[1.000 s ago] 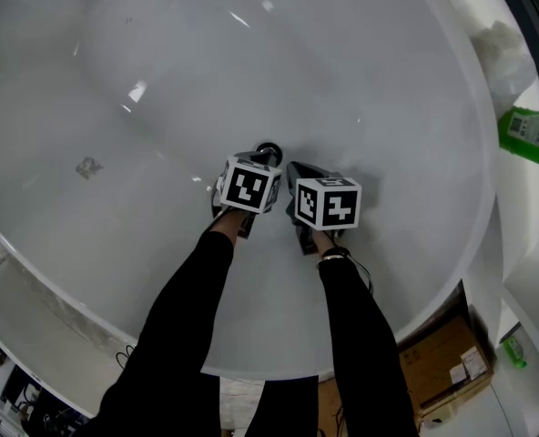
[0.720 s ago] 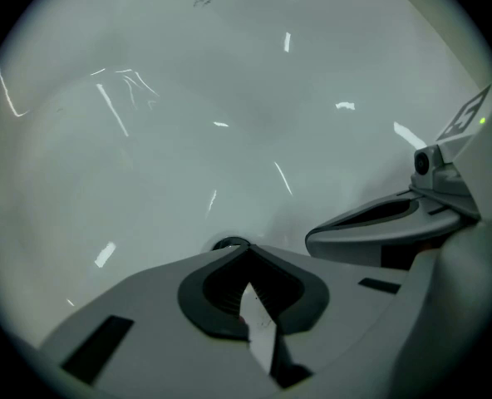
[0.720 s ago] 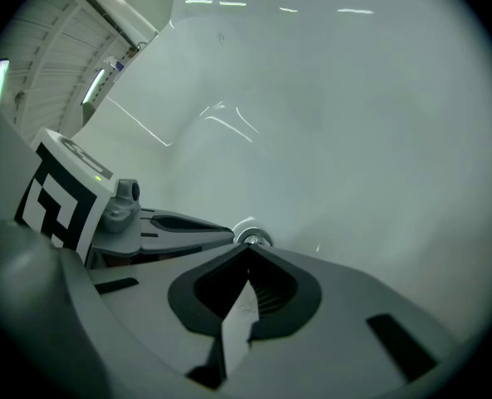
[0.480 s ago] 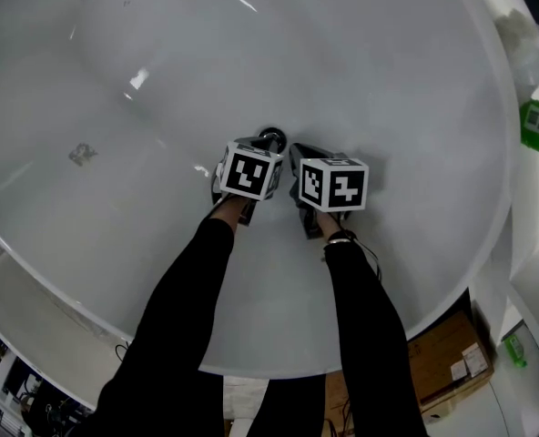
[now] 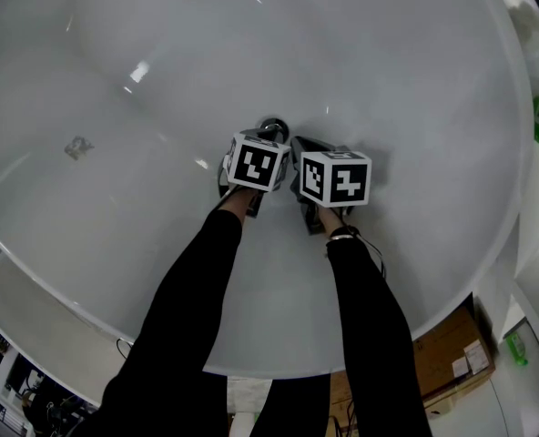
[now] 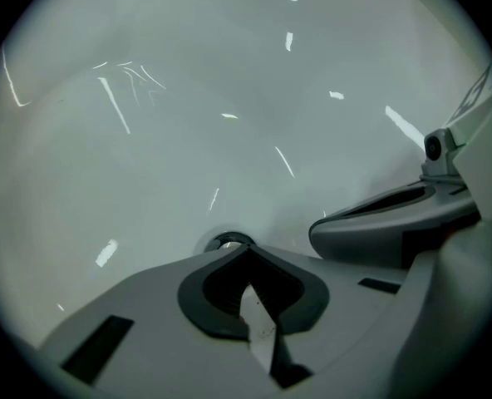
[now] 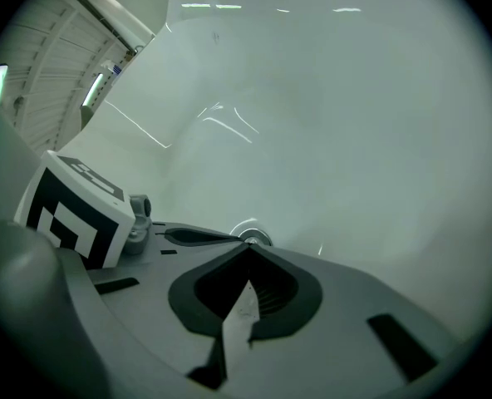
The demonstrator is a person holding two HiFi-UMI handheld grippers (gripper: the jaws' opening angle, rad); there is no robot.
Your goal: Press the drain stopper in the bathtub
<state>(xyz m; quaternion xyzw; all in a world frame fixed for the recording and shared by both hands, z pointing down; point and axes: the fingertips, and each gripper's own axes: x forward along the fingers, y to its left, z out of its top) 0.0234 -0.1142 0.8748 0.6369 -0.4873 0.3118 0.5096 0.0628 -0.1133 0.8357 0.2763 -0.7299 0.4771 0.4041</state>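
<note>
The drain stopper (image 5: pixel 271 127) was seen low in the bathtub (image 5: pixel 388 71), just beyond the tip of the left claw (image 6: pixel 246 252), closed and empty. The right claw (image 7: pixel 250 252), also closed, was held beside it. Hardly any shift was noted since a second earlier, so the press was judged imminent.

Chrome drain stopper (image 5: pixel 271 127) in white bathtub (image 5: pixel 370 71)

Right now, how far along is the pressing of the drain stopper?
Done: the left gripper and the right gripper are down in the tub, jaws shut. In hand: both tips sit right at the stopper. Left: the press itself; I cannot tell whether either tip touches the stopper, or whether it is already down.
</note>
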